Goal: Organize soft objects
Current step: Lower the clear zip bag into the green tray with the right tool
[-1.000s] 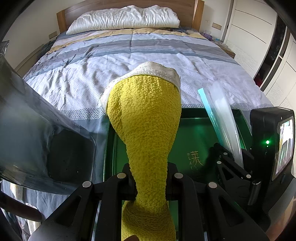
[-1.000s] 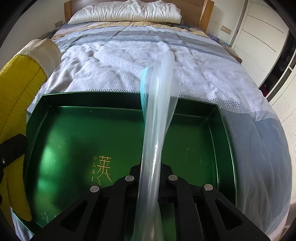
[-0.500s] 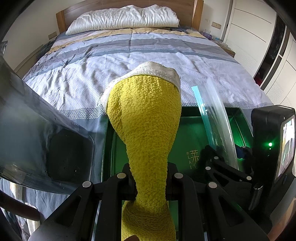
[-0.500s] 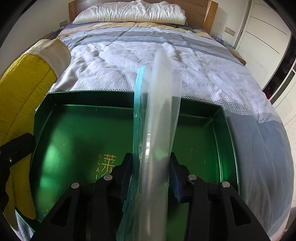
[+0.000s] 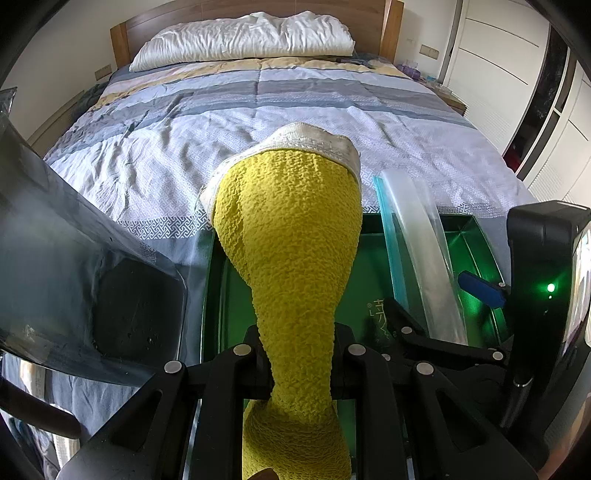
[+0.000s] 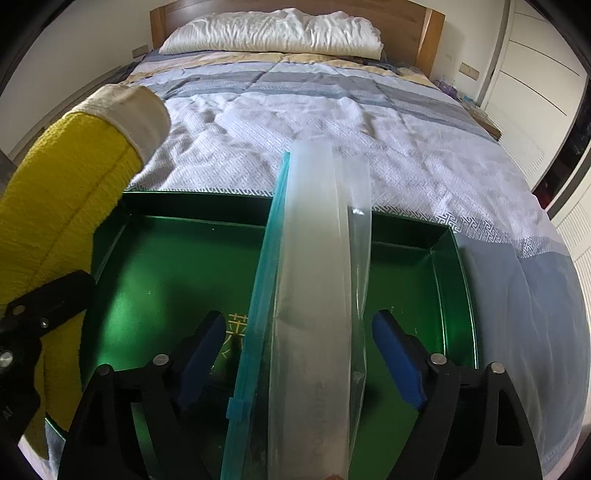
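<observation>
Over the green tray (image 6: pixel 454 266) on the bed (image 5: pixel 295 122), my right gripper (image 6: pixel 299 354) has let go: its blue pads (image 6: pixel 397 362), clamped on the clear bag (image 6: pixel 314 295) a second ago, now stand spread well apart either side of it. That bag still runs up toward 12 o'clock between them. My left gripper (image 5: pixel 301 354) stays clenched on the yellow sock (image 5: pixel 291 236), white cuff at 12 o'clock, unchanged.

Bed (image 6: pixel 314 122) with green tray (image 6: pixel 452 275) and pillow (image 6: pixel 273 31)
</observation>
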`<state>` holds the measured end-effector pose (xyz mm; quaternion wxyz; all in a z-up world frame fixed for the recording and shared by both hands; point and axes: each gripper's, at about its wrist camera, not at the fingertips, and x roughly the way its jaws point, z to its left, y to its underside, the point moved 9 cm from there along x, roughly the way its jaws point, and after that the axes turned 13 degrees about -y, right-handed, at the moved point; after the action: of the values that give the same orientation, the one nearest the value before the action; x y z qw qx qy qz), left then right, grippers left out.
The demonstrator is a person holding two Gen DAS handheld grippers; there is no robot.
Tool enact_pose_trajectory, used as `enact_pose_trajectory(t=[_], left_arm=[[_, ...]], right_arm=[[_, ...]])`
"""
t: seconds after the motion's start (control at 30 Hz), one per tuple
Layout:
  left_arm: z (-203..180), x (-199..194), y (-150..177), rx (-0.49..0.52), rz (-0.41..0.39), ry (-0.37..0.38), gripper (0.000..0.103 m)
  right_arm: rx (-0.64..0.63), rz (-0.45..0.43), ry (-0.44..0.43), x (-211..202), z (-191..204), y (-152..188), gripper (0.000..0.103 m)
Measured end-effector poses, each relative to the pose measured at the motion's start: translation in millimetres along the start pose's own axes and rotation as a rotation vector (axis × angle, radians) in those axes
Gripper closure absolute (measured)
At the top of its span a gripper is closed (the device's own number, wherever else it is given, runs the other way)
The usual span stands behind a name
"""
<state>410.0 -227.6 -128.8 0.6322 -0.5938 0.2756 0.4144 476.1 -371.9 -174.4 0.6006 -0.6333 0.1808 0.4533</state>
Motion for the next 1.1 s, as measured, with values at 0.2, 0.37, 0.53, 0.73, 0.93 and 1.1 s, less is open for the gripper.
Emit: enact_pose_trajectory(t=[0.2, 0.37, 0.53, 0.73, 0.93, 1.1], left_arm=[[0, -4, -2, -0.005, -0.009, 0.004, 0.088], [-1, -7, -2, -0.007, -0.013, 0.008, 0.088], [-2, -9, -2, -0.011, -0.016, 0.009, 0.088], [-2, -12, -3, -0.015, -0.021, 0.012, 0.088], [0, -12, -4, -0.020, -0.021, 0.011, 0.088], [1, -12, -5, -0.024, -0.019, 0.009, 0.088]], right_arm=[[-0.010, -0.023, -0.003, -9, 2, -3, 0.011], [-0.017, -0.042, -0.010, -20, 5, -5, 0.006], [-0.026, -0.062, -0.011, -32, 7, -6, 0.001], [-0.036, -0.078, -0.003, -40, 8, -6, 0.000], [-0.052, -0.093, 0.021, -47, 9, -6, 0.000], [-0.071, -0.097, 0.044, -50, 8, -7, 0.000]])
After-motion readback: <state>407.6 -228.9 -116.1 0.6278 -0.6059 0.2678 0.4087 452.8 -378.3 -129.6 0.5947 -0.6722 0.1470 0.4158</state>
